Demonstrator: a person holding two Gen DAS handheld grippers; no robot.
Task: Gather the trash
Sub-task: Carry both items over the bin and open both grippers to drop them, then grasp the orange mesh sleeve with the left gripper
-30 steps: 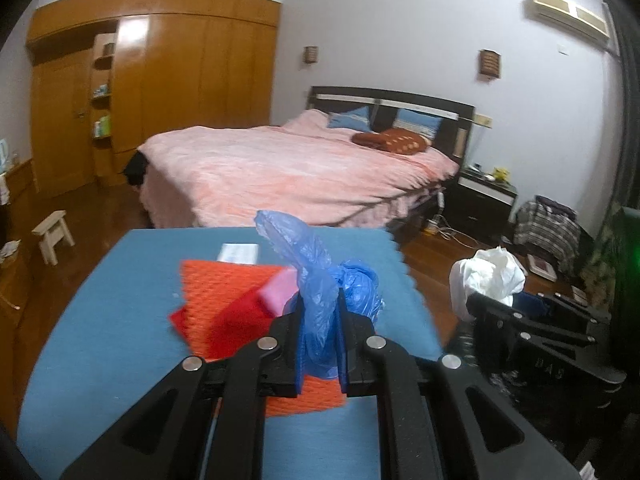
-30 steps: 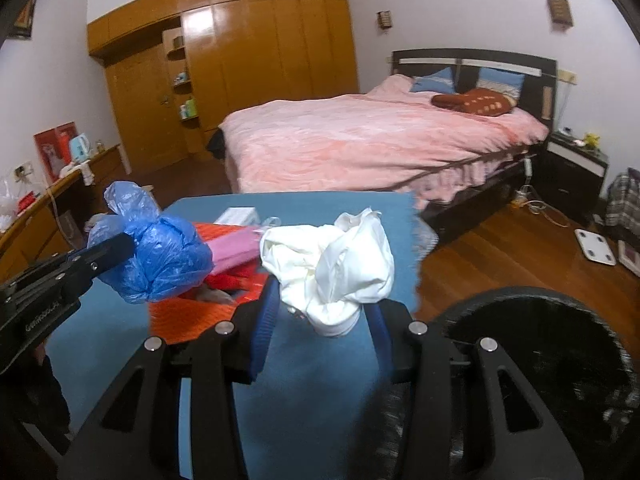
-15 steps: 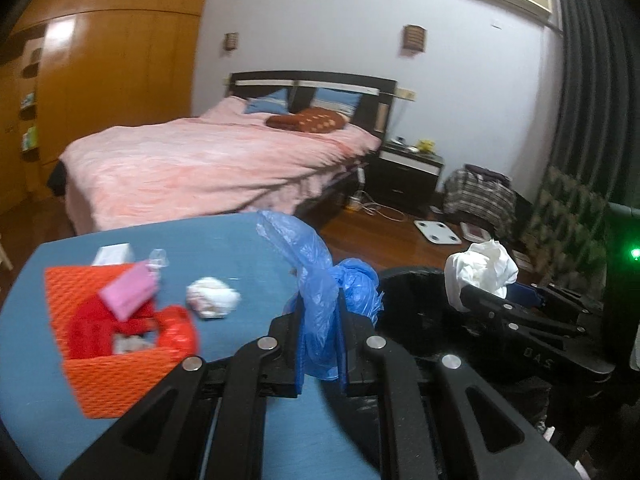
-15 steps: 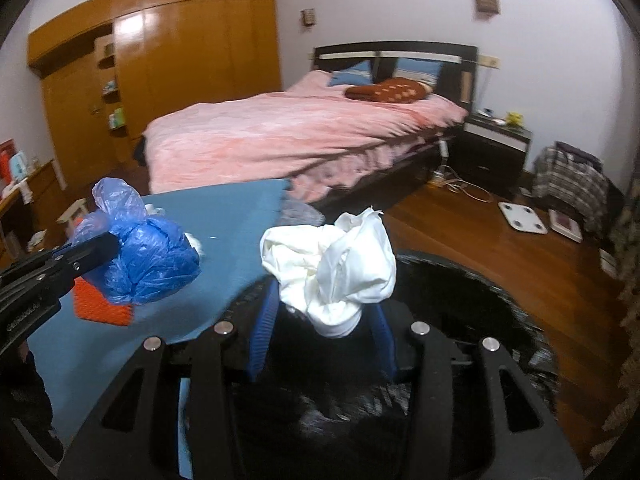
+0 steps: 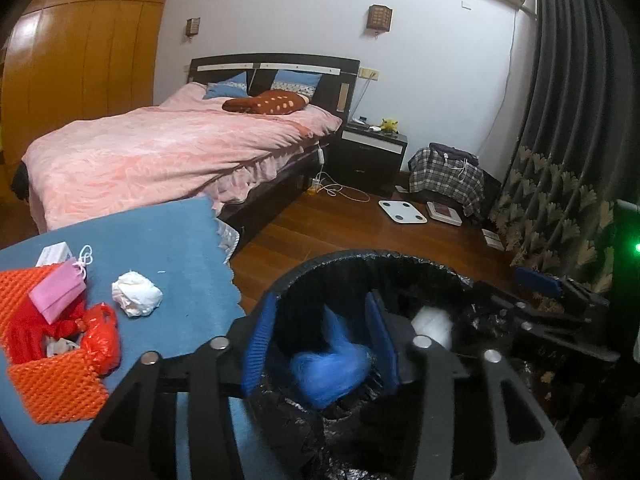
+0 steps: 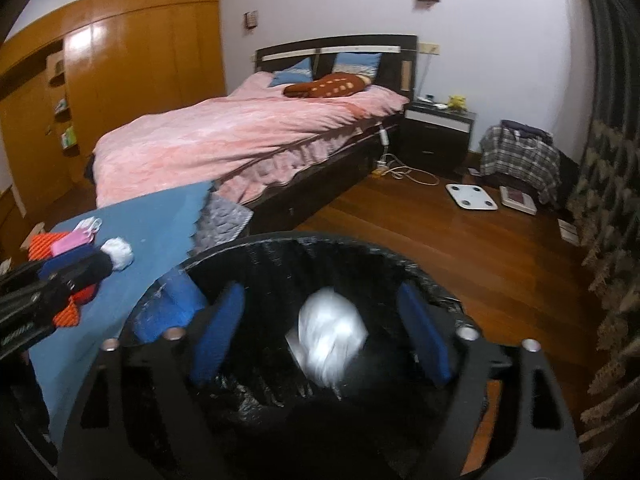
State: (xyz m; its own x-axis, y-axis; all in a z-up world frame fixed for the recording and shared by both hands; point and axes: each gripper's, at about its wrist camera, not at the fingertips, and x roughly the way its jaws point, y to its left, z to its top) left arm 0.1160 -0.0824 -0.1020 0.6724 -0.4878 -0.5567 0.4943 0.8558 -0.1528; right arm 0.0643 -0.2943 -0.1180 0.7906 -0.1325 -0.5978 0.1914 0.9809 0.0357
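Mostly dark, the black-lined bin [image 6: 420,276] hides its bottom, while motion-blurred inside it sit the blue bag [image 5: 332,364] between my left gripper's [image 5: 320,344] just-parted jaws and the white wad [image 6: 328,340] between my right gripper's [image 6: 320,336] wider, just-opened jaws, both untouched.

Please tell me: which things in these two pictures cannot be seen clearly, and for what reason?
- Blue bag, left wrist view: blurred, its shape unclear.
- White bag, right wrist view: blurred; mostly hidden by a finger in the left view.
- Bin bottom, both views: too dark, blocked by the grippers.
- Orange basket contents, left wrist view: cut by the edge, covered by red bag.
- Nightstand items: too small.
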